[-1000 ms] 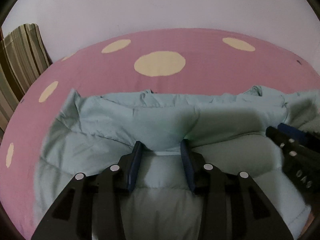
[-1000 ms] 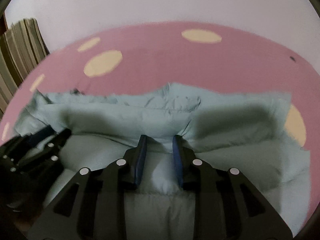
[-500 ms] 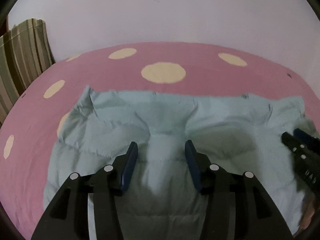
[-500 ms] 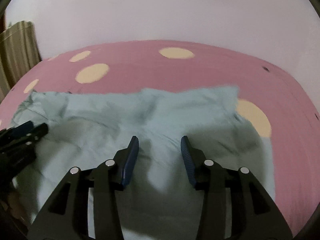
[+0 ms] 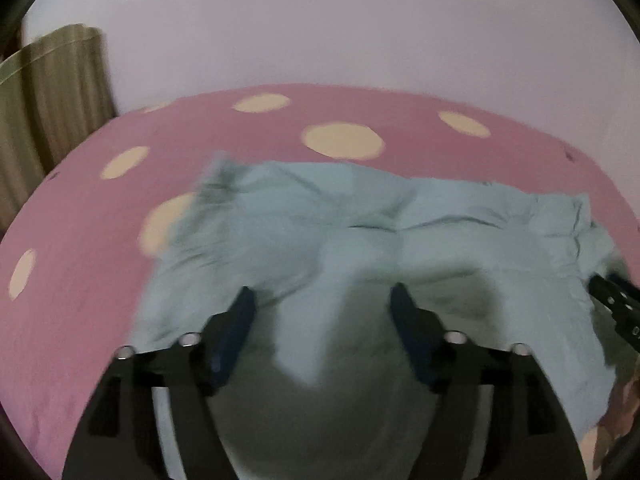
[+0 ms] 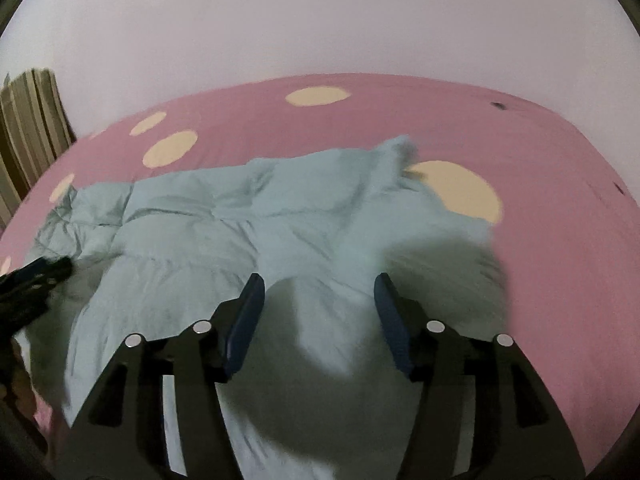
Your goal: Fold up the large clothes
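A pale green padded garment (image 5: 360, 240) lies folded over on a pink bed sheet with cream dots (image 5: 80, 260). My left gripper (image 5: 322, 304) hovers above its near-left part, jaws opening, with nothing pinched between the blue pads (image 5: 236, 328). My right gripper (image 6: 318, 292) hangs over the garment (image 6: 248, 232) nearer its right end, jaws opening too, pads clear of the cloth. Each gripper shows at the edge of the other's view: the right gripper (image 5: 616, 312) at the right edge of the left wrist view, the left gripper (image 6: 32, 280) at the left edge of the right wrist view.
A pale wall (image 5: 320, 20) rises behind the bed. A striped olive curtain (image 5: 48, 104) hangs at the far left. Pink sheet (image 6: 560, 240) lies bare beyond and to the right of the garment. A bit of a hand (image 5: 612, 412) shows at the lower right.
Both grippers let go of the folded edge, opened, and pulled back and up. The garment's top layer now lies flat over the lower one.
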The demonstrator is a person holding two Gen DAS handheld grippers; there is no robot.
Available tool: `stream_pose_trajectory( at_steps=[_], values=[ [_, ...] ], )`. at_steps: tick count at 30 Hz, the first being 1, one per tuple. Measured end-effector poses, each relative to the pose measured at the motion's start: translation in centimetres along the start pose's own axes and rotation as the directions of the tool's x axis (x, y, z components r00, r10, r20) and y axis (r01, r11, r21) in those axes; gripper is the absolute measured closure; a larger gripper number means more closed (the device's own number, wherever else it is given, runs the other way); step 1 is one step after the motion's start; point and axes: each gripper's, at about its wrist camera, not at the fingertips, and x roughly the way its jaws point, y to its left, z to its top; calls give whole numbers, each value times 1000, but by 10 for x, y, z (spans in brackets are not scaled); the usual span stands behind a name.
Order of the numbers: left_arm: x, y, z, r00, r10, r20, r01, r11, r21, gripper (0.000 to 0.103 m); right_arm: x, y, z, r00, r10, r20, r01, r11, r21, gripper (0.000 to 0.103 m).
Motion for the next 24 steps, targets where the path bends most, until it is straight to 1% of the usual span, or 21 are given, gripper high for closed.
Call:
stream_pose_trajectory(
  at_steps=[2, 3, 4, 6, 7, 9, 10, 12, 16, 17, 18, 19, 21, 22, 24],
  values=[
    [-18, 23, -10, 1000, 27, 6, -27, 998, -53, 29, -12, -13, -8, 1000, -17, -3, 17, 1000, 15, 44],
    [-24, 33, -16, 999, 40, 3, -39, 996, -78, 28, -18, -21, -13, 1000, -25, -7, 25, 999, 24, 40],
    [-31, 45, -23, 999, 54, 2, -54, 992, -111, 28, -22, -27, -18, 999, -33, -11, 34, 999, 32, 38],
    [-37, 62, -34, 997, 77, -14, -78, 985, -151, 25, -28, -36, -27, 998, -53, -20, 54, 998, 37, 29],
    [-39, 69, -40, 996, 84, -24, -87, 982, -167, 25, -30, -40, -31, 997, -72, -27, 73, 997, 37, 28],
    [-34, 79, -51, 994, 96, -60, -106, 977, -186, 24, -28, -46, -37, 996, -82, -41, 84, 995, 49, 26],
    [-28, 83, -57, 992, 90, -90, -106, 975, -193, 24, -27, -49, -40, 996, -75, -50, 78, 995, 62, 26],
    [-20, 86, -60, 992, 51, -115, -75, 974, -216, 24, -20, -54, -43, 996, -41, -79, 49, 993, 103, 25],
    [-5, 88, -55, 992, -1, -125, -29, 972, -234, 26, -8, -57, -44, 994, -10, -113, 26, 990, 136, 25],
    [-2, 88, -55, 992, -15, -125, -15, 971, -237, 37, -6, -58, -44, 993, -3, -118, 20, 989, 145, 29],
    [3, 88, -55, 990, -48, -131, 15, 969, -245, 50, -3, -58, -45, 992, 18, -128, 3, 987, 160, 36],
    [8, 87, -55, 987, -80, -138, 41, 964, -263, 54, -1, -58, -46, 991, 30, -132, -7, 986, 168, 39],
    [9, 84, -55, 987, -92, -135, 55, 964, -259, 69, -1, -57, -47, 990, 54, -134, -30, 983, 180, 55],
    [8, 79, -54, 988, -84, -132, 51, 971, -234, 71, -1, -55, -47, 989, 62, -134, -37, 983, 179, 58],
    [5, 73, -53, 991, -61, -123, 37, 980, -193, 82, -5, -49, -48, 990, 60, -127, -39, 986, 164, 71]
  ],
)
